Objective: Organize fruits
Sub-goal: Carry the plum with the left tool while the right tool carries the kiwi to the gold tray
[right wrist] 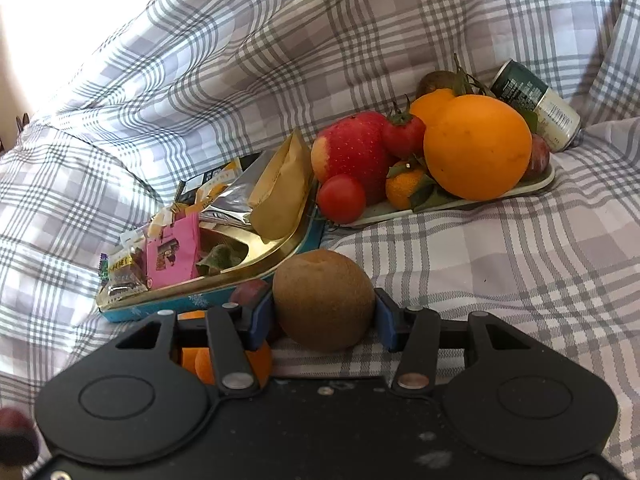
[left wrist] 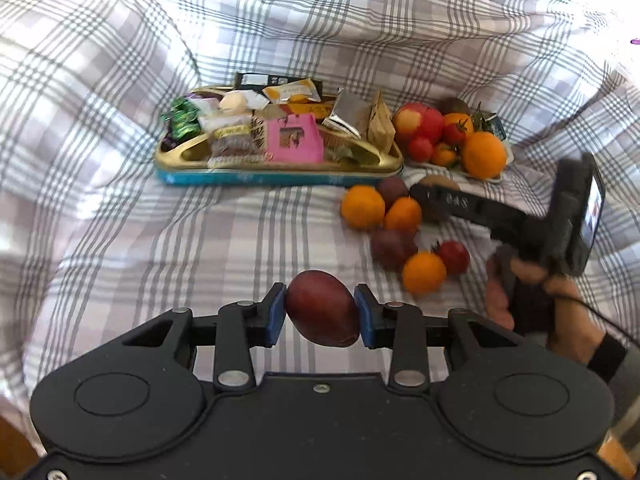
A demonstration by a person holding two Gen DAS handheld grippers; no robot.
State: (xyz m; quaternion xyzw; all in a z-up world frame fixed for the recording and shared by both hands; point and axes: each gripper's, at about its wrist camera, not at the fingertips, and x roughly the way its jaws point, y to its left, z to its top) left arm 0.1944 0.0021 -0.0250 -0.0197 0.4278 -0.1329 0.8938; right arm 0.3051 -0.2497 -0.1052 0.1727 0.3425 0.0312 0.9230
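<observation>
The left gripper (left wrist: 321, 314) clamps a dark red passion fruit (left wrist: 322, 308) between its blue pads, above the plaid cloth (left wrist: 120, 220). The right gripper (right wrist: 324, 322) grips a kiwi (right wrist: 323, 300), near the snack tin (right wrist: 240, 276). Far right, a plate (right wrist: 532, 184) holds an apple (right wrist: 352, 148) and a big orange (right wrist: 476, 146). Loose oranges (left wrist: 362, 206) lie nearer.

Snack-filled tin (left wrist: 276, 178) – green can (right wrist: 536, 104) – plaid sheet (left wrist: 160, 248)

Orange fruit (right wrist: 200, 360) mostly hidden behind gripper frame, dark fruit (right wrist: 12, 420) cut off at left edge, blurred
</observation>
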